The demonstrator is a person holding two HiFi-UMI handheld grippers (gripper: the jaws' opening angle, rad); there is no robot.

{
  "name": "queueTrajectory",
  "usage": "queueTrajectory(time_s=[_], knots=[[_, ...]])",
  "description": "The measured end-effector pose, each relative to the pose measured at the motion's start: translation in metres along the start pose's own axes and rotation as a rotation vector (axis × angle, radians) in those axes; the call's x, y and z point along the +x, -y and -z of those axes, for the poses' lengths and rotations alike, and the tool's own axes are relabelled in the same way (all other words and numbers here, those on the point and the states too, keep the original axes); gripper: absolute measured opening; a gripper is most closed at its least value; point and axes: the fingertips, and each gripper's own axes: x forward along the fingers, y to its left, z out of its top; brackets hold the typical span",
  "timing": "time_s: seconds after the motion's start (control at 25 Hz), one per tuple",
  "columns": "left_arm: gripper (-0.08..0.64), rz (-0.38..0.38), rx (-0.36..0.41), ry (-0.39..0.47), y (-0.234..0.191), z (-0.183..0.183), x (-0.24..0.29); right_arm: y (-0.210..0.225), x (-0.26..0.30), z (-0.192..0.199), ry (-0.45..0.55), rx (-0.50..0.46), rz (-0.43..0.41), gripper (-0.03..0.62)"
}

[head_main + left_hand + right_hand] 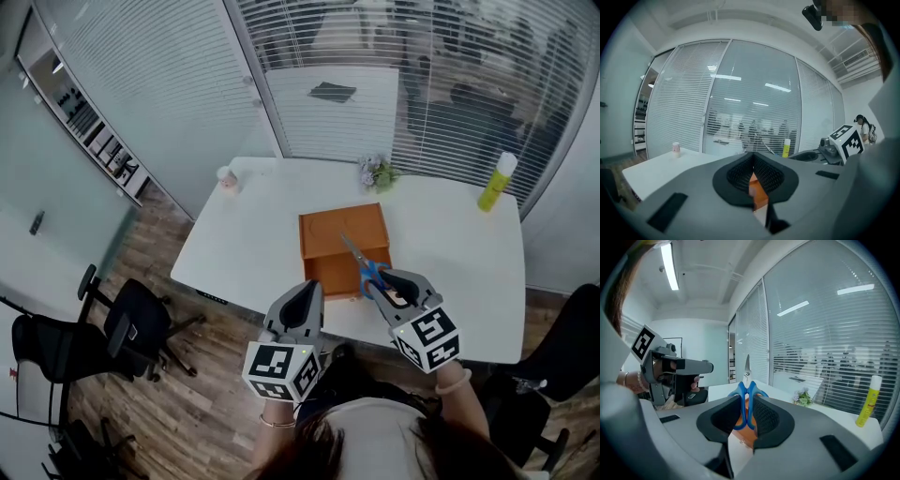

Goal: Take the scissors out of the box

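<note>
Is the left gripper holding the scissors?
No, the scissors are clamped by their blue handles in the right gripper, while the left gripper holds nothing.

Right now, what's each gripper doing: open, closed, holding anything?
Left gripper: closed, nothing held.
Right gripper: closed on the scissors, by the blue handles.

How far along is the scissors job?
Done: the right gripper is shut on the blue scissors by their handles, and they look raised out of the orange box. In hand: they hang over the box's front. To do: carry them clear, perhaps onto the white table. The left gripper is shut and empty.
</note>
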Motion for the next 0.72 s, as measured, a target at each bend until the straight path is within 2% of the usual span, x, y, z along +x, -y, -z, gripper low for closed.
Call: queueTrajectory(time_s=[0.72], knots=[[0.018,0.009,0.019,0.010,0.027,0.000,-0.021,-0.009,-0.034,-0.006,0.064,-0.012,0.026,0.112]])
